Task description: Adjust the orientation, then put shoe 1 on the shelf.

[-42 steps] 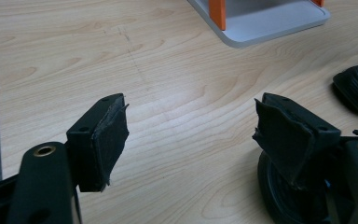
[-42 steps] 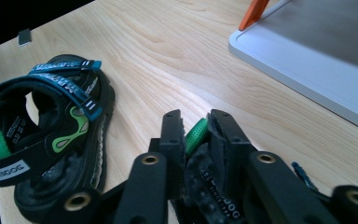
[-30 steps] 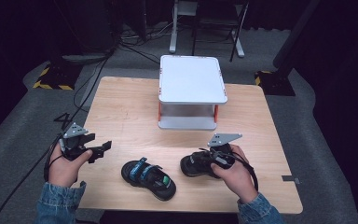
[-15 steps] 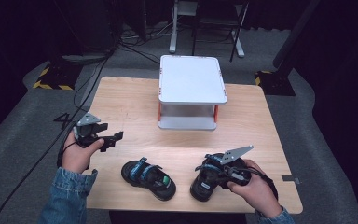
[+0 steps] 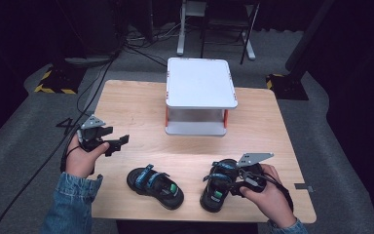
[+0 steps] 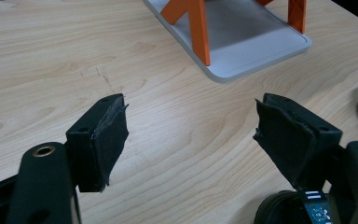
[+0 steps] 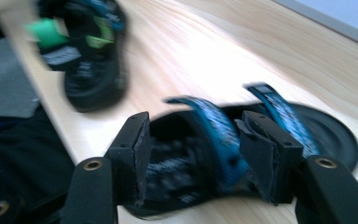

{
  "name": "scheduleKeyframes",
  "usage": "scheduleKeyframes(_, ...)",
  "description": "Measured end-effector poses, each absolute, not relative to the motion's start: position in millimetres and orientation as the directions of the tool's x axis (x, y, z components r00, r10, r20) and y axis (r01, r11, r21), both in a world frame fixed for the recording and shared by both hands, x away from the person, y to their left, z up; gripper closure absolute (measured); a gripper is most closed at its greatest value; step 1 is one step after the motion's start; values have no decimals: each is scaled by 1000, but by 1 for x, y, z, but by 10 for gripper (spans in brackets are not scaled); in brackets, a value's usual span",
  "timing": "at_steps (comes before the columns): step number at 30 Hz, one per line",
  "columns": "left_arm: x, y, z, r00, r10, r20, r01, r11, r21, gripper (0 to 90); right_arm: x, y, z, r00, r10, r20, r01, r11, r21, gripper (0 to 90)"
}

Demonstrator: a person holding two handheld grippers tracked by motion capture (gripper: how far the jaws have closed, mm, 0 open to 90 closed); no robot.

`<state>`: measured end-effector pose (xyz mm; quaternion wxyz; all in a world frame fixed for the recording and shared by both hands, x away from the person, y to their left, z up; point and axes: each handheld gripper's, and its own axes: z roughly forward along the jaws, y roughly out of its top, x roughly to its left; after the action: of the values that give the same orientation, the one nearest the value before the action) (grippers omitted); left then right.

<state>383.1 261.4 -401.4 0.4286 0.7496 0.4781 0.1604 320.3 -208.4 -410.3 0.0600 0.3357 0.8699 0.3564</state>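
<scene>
My desk (image 5: 126,102) carries a white two-tier rack (image 5: 200,83) at the back, its lower shelf free for shoes. Two sandals lie near my edge. My right gripper (image 7: 193,140), jaws just opened, straddles the right sandal (image 5: 219,187) at its blue strap without pressing. My left gripper (image 6: 191,135) hangs wide and empty beside the left sandal (image 5: 155,181).
</scene>
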Motion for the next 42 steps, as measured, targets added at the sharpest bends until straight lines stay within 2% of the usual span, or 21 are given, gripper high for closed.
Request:
scheduleKeyframes(3,384,261,-402,489,855,-173,582,-173,795,248,324,-209,-420,-738,670,83,567,548,615,416)
scheduleKeyframes(5,383,260,-403,492,854,-171,583,-177,793,248,326,-209,-426,-729,678,93,587,549,595,436)
scheduleKeyframes(10,388,259,-404,486,857,-173,588,-175,789,249,331,-208,-434,-725,676,135,606,531,592,612)
scheduleKeyframes(13,393,252,-406,496,852,-167,590,-190,784,249,328,-210,-432,-735,668,114,577,529,622,647)
scheduleKeyframes(22,394,252,-408,499,851,-164,592,-196,782,245,332,-206,-426,-769,639,5,467,556,688,660)
scheduleKeyframes(30,385,258,-412,480,863,-158,603,-194,774,246,350,-206,-412,-777,629,-32,395,527,753,660)
scheduleKeyframes(35,375,266,-414,459,874,-159,615,-183,767,246,369,-203,-402,-769,636,-64,363,517,775,661)
scheduleKeyframes(42,362,281,-417,421,892,-161,628,-159,761,247,403,-184,-387,-803,587,-98,303,544,782,660)
